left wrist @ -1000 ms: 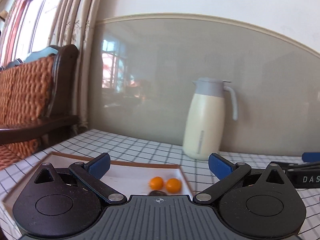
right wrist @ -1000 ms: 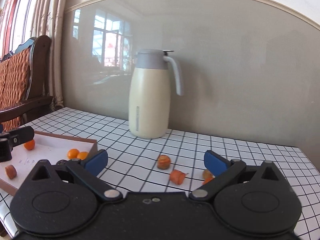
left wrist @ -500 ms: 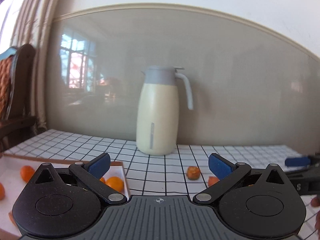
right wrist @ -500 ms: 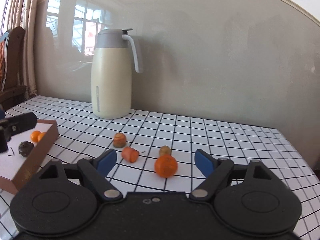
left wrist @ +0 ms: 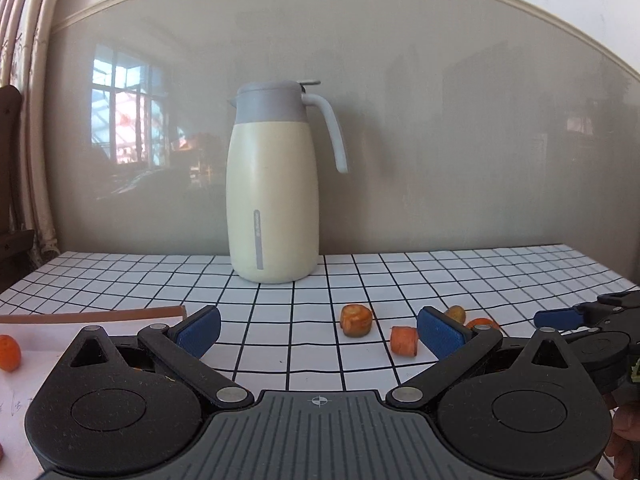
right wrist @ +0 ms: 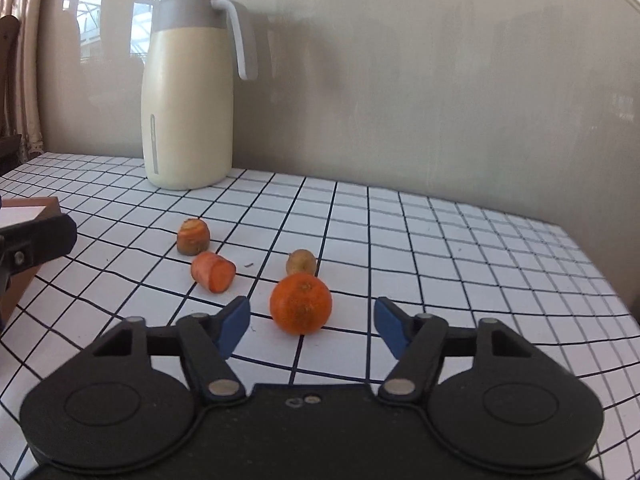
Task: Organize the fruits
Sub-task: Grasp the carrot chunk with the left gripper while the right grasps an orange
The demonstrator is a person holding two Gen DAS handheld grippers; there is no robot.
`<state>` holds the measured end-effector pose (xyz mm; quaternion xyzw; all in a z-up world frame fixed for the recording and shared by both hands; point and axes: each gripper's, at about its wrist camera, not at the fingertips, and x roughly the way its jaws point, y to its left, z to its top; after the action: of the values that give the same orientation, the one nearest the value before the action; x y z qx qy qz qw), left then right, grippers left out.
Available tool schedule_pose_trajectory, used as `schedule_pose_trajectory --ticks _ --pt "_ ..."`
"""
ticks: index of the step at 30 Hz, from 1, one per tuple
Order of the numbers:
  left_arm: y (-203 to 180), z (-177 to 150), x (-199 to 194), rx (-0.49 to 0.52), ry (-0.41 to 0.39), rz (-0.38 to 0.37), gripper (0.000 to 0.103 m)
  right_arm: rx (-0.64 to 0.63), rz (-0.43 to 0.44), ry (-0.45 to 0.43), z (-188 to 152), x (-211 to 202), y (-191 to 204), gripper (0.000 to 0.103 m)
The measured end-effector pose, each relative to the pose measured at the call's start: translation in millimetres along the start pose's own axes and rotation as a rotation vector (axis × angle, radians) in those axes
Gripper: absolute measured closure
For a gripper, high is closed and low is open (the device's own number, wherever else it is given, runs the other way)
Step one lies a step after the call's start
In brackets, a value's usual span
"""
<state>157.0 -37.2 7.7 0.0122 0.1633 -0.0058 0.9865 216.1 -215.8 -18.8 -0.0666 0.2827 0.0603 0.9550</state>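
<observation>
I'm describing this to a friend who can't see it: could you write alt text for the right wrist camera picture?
The right gripper has just been closing around an orange tangerine on a checked tablecloth, its blue pads not yet touching it. Beyond lie two carrot chunks and a small brownish fruit, with a cream jug by the wall.

Bright daylight, soft. Window reflected as glare on glossy wall panel (left wrist: 400, 140), left side. Jug (left wrist: 272, 200) casts faint shadow rightward on wall. Strong fisheye bending at edges; dark corners. Focus sharp, slight softness at rims.
</observation>
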Motion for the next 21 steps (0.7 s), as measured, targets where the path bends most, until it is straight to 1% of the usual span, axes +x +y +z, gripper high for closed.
schedule_pose_trajectory --ticks 3,5,8,10,13,15,18,21 --pt "-6 0 13 0.016 0.040 -0.006 0.000 -0.021 0.013 0.040 3 14 2 0.053" --pt "-9 -2 23 0.026 0.069 -0.001 0.000 -0.026 0.011 0.049 3 21 1 0.055" --pt "-14 -6 37 0.017 0.109 -0.022 0.000 -0.021 0.026 0.070 3 30 -6 0.058" --pt "-21 -8 47 0.026 0.134 -0.040 0.000 -0.016 0.028 0.070 3 32 -11 0.058" --pt "-33 -8 54 0.038 0.138 -0.061 0.000 -0.017 0.002 0.066 3 34 -22 0.063" --pt "-41 -8 61 0.045 0.147 -0.074 0.000 0.009 0.003 0.069 3 36 -33 0.063" --pt "-53 -8 71 0.062 0.162 -0.092 0.000 0.041 0.028 0.063 1 37 -44 0.063" --pt "-60 -7 80 0.060 0.175 -0.100 0.000 0.053 0.037 0.066 1 38 -50 0.068"
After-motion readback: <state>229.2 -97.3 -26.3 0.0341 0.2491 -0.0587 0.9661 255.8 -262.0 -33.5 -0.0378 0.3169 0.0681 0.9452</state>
